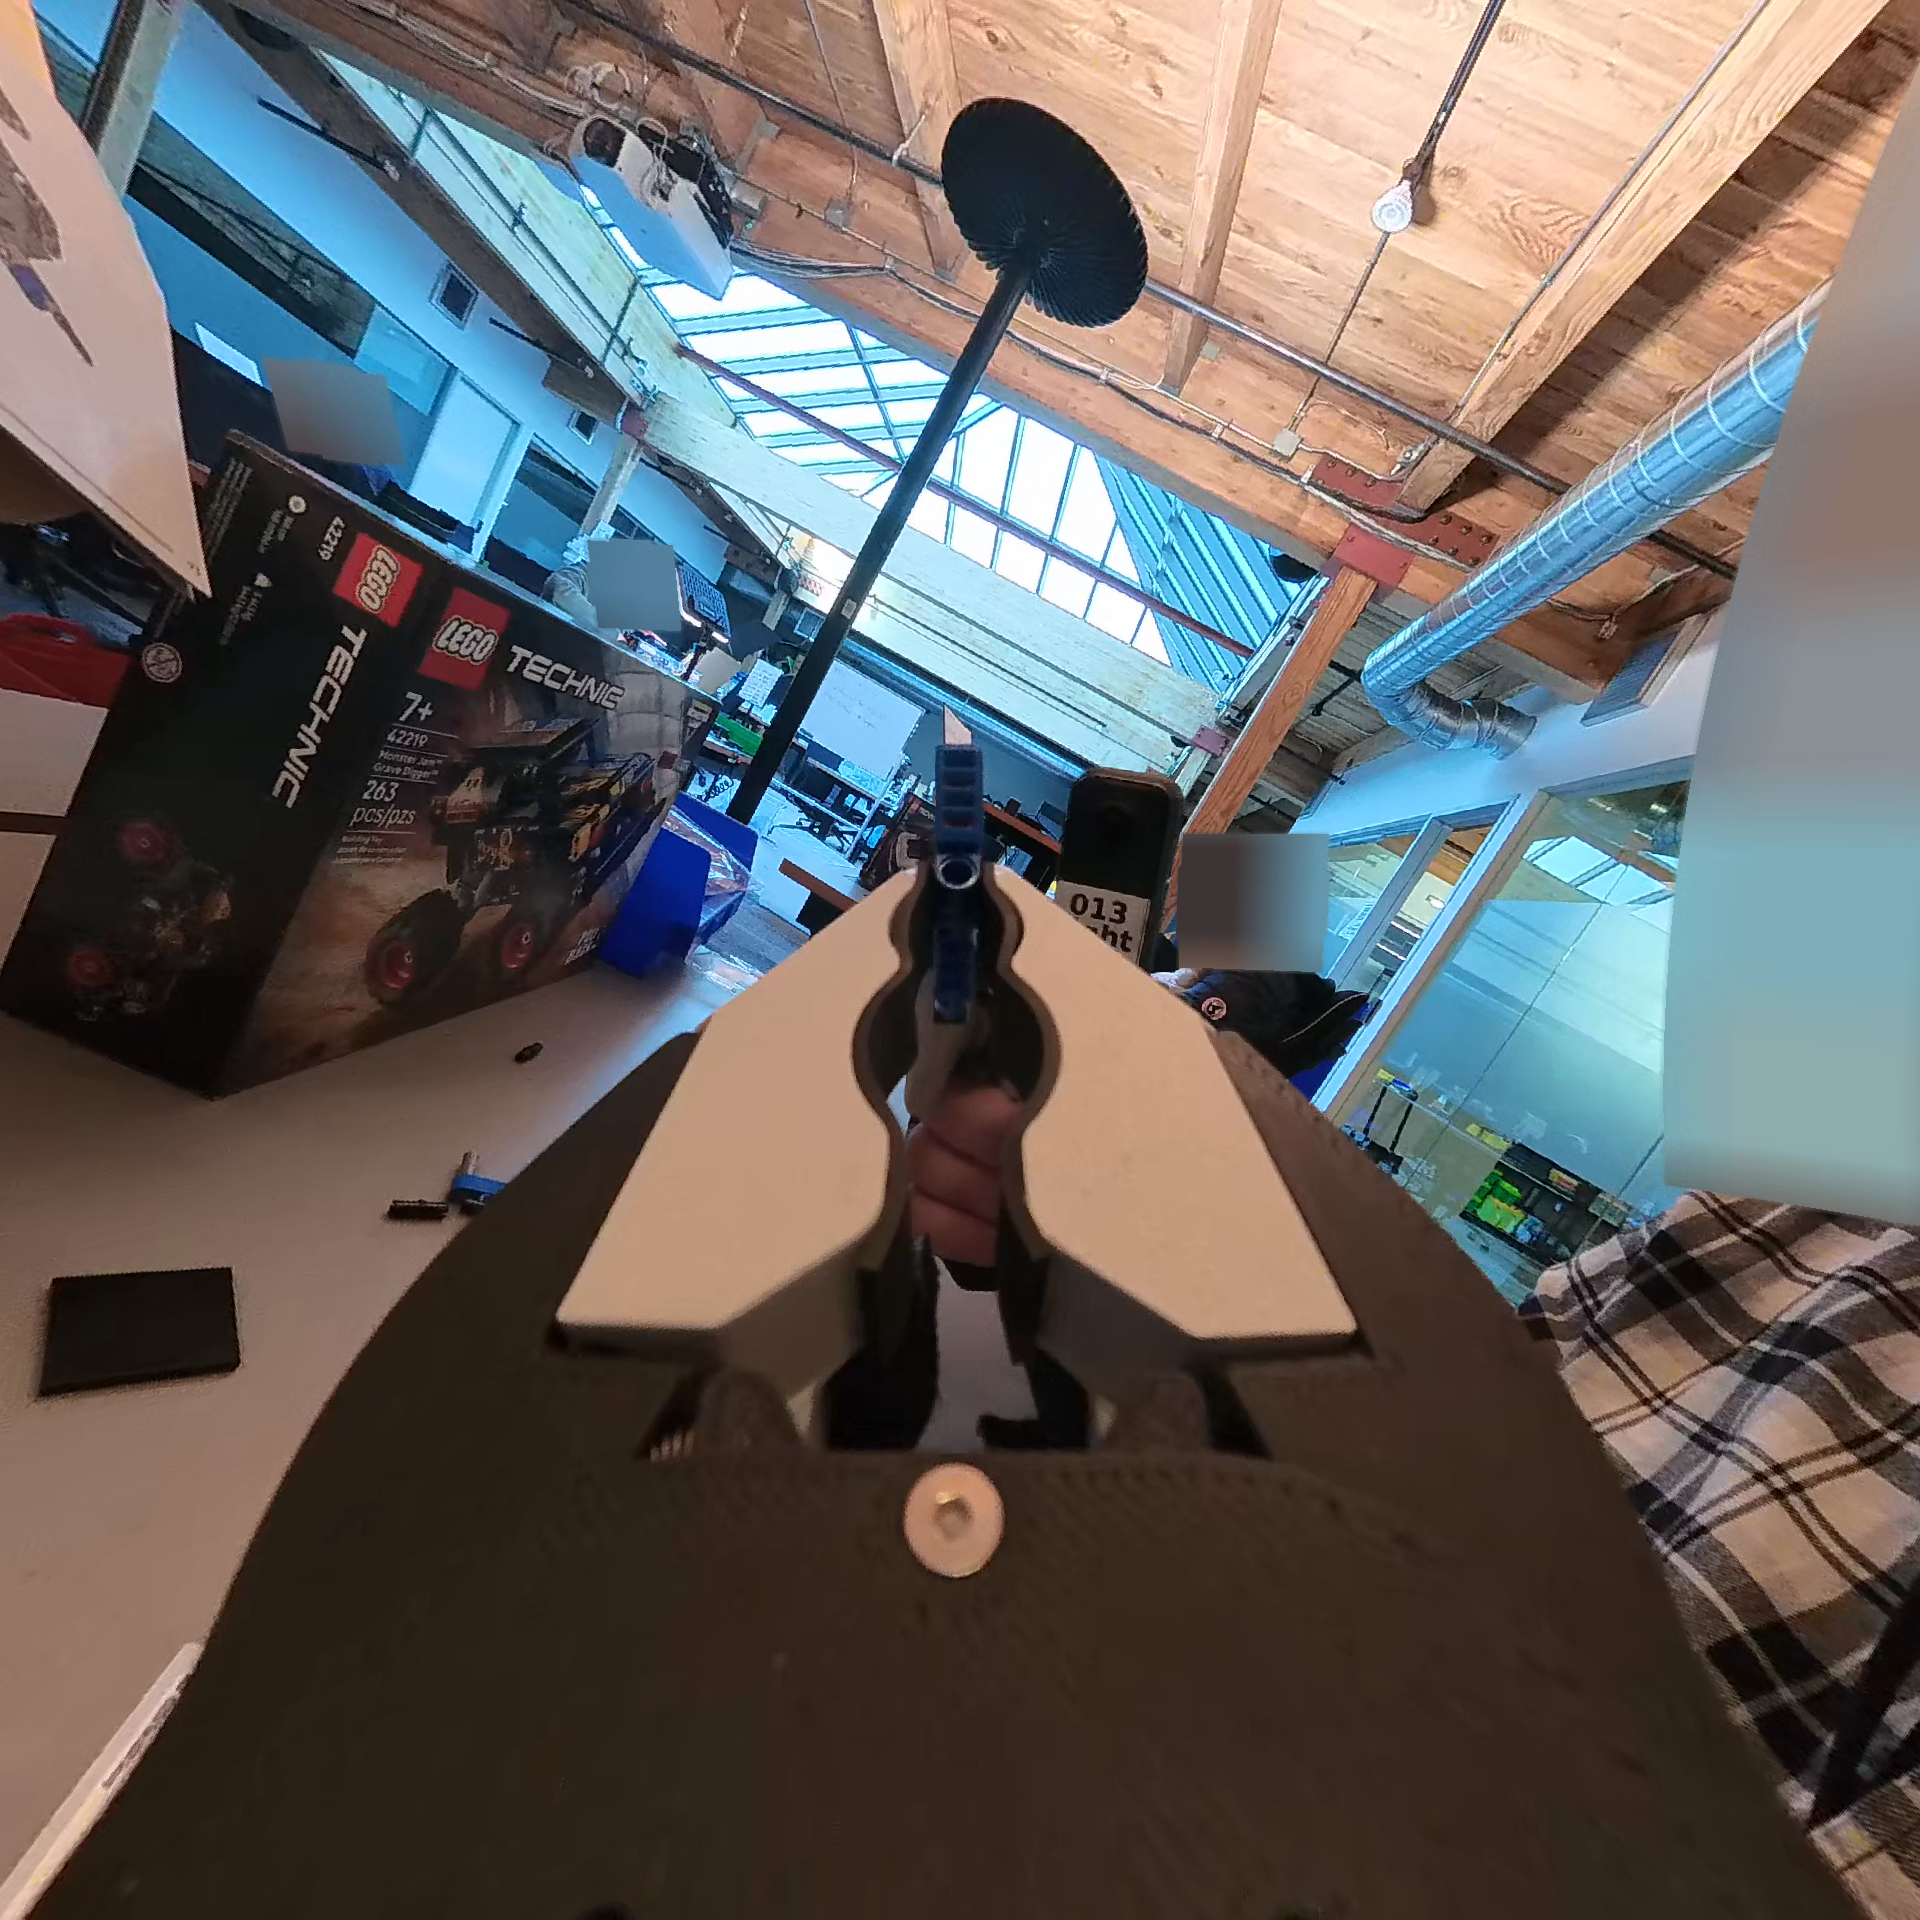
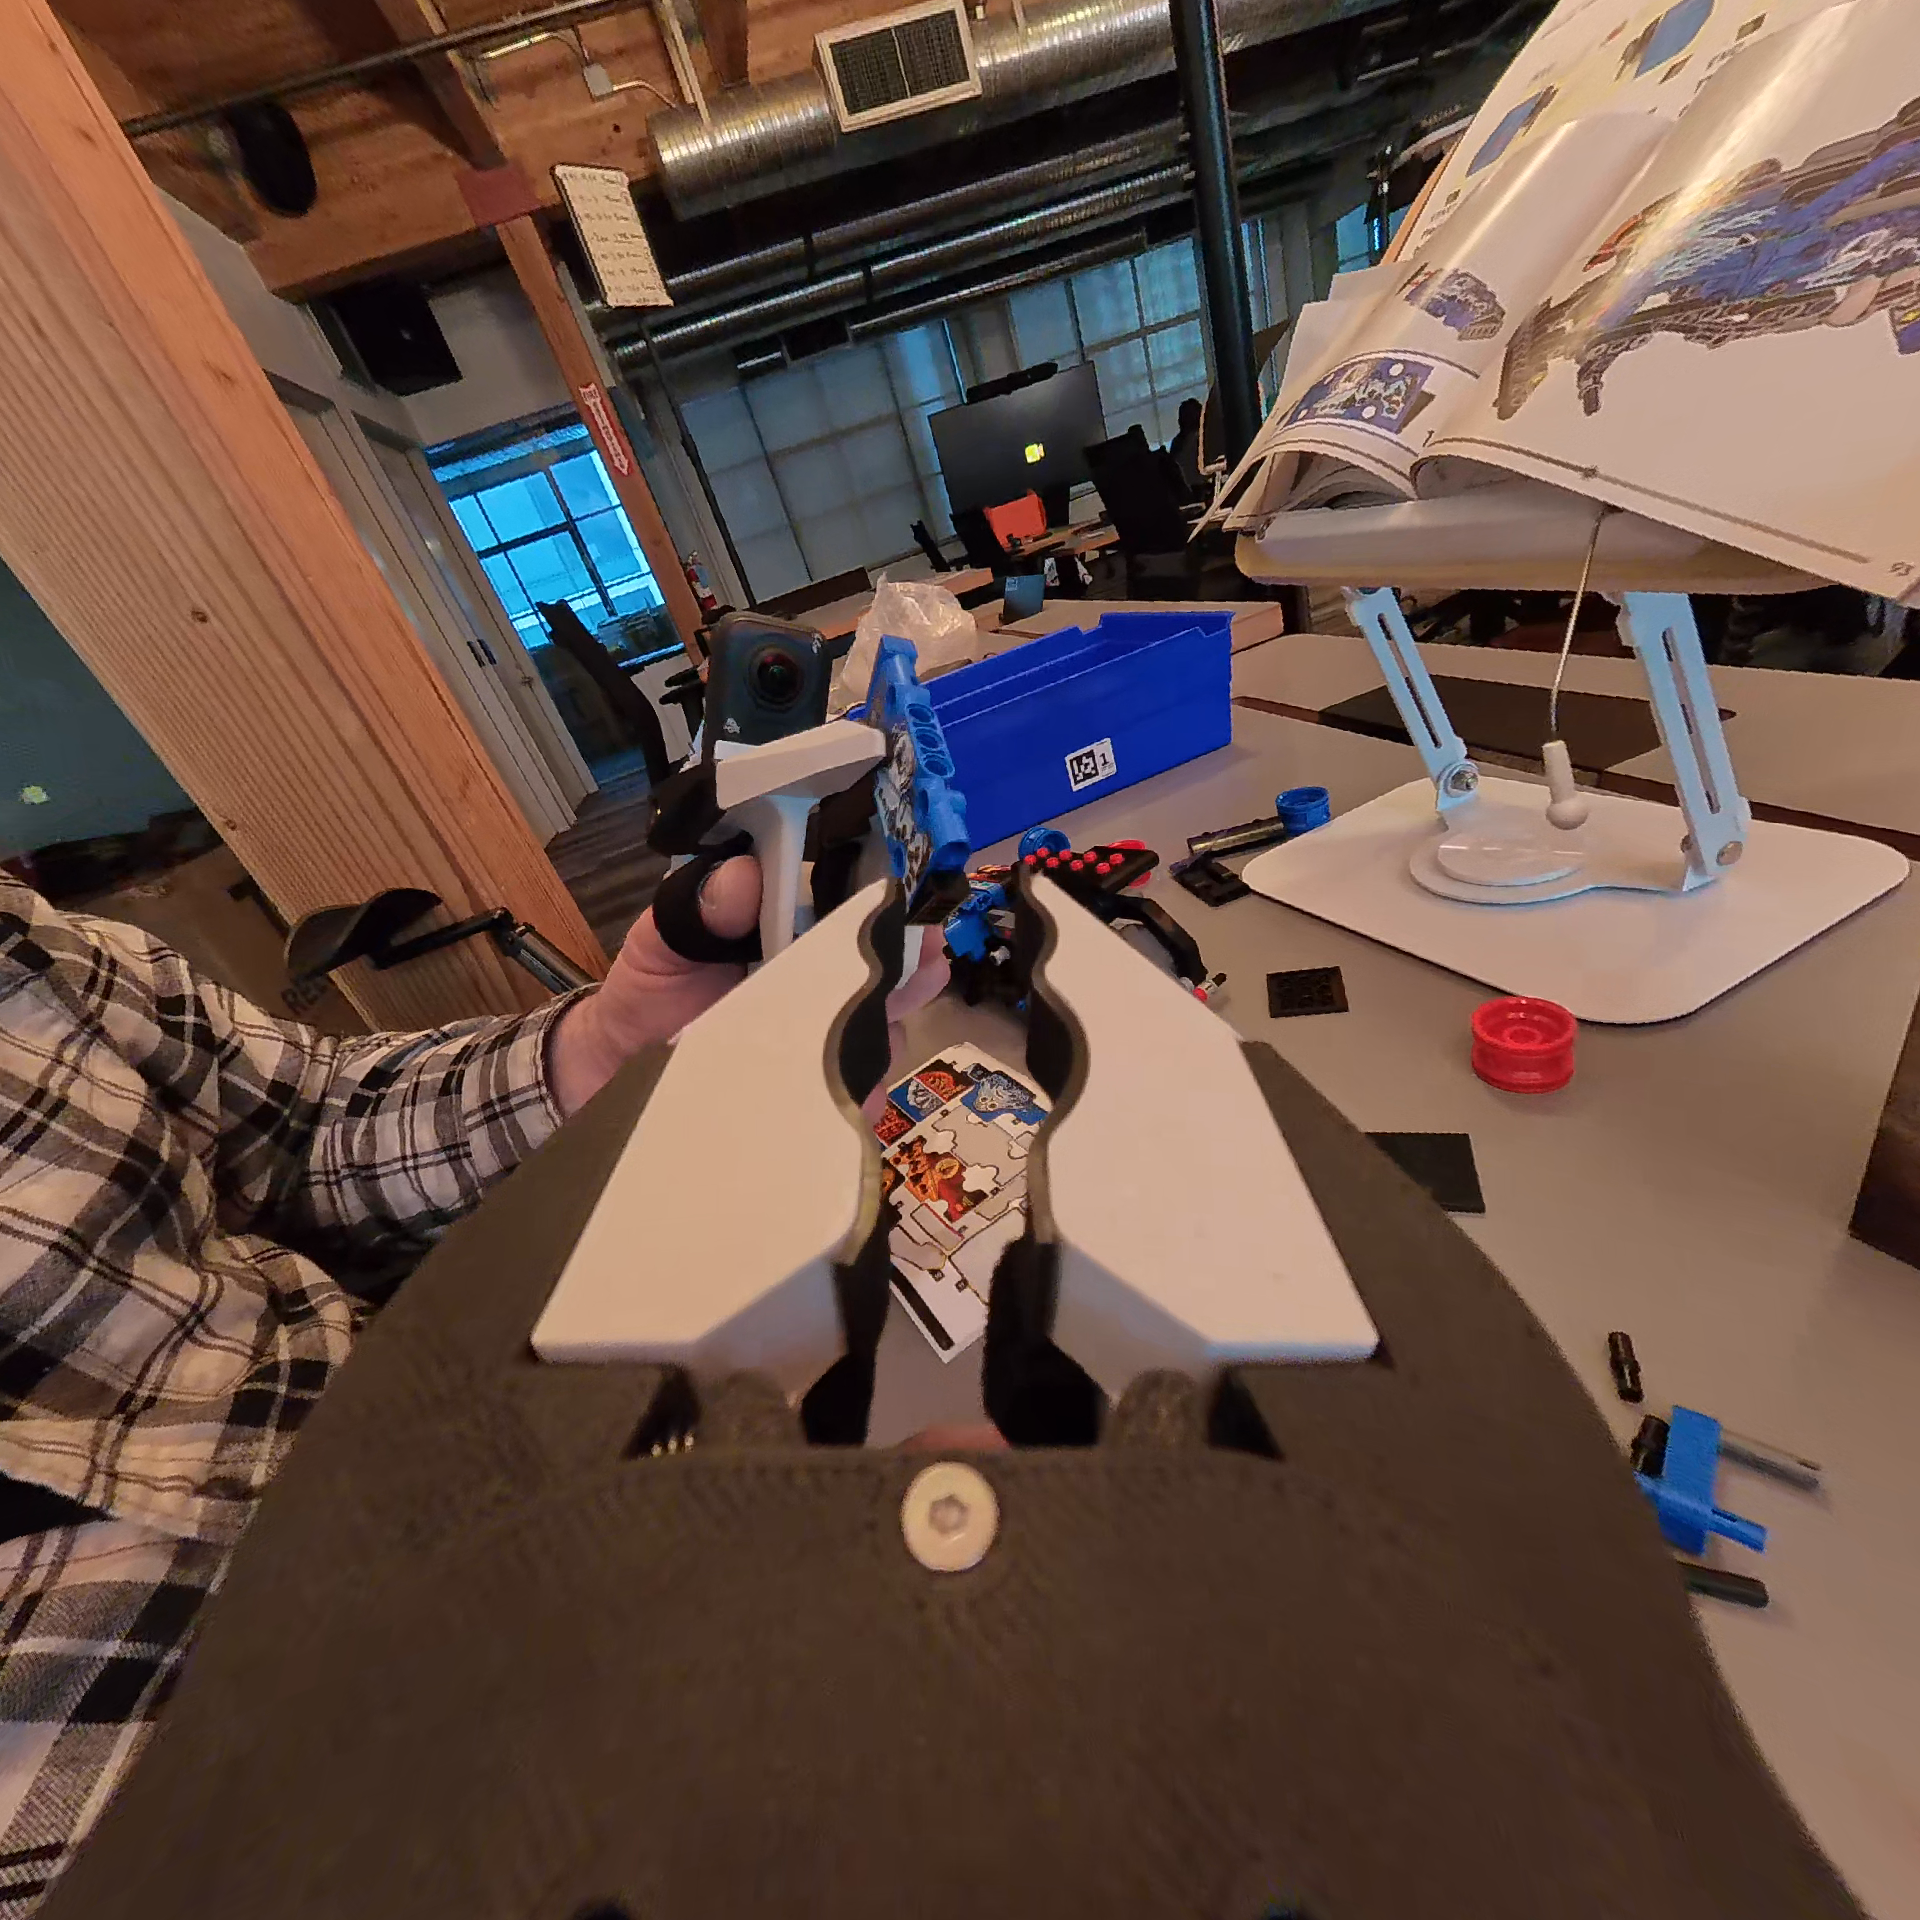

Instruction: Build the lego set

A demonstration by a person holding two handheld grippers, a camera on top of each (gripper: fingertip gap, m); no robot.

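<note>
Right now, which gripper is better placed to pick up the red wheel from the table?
Right. The right gripper is open and empty, with the red wheel lying on the table just ahead to its right. The left gripper is shut on the blue panel, raised off the table.

Left wrist view: sitting just behind the left hand-held gripper (image 1: 954, 883), tilting upward toward the ceiling beams, the table (image 1: 343, 1164) lying low at left.
Right wrist view: looking forward and slightly down across the table (image 2: 1662, 1164).
Shared region: both showing the blue beam (image 1: 956, 821) (image 2: 914, 758), each facing the other.
</note>
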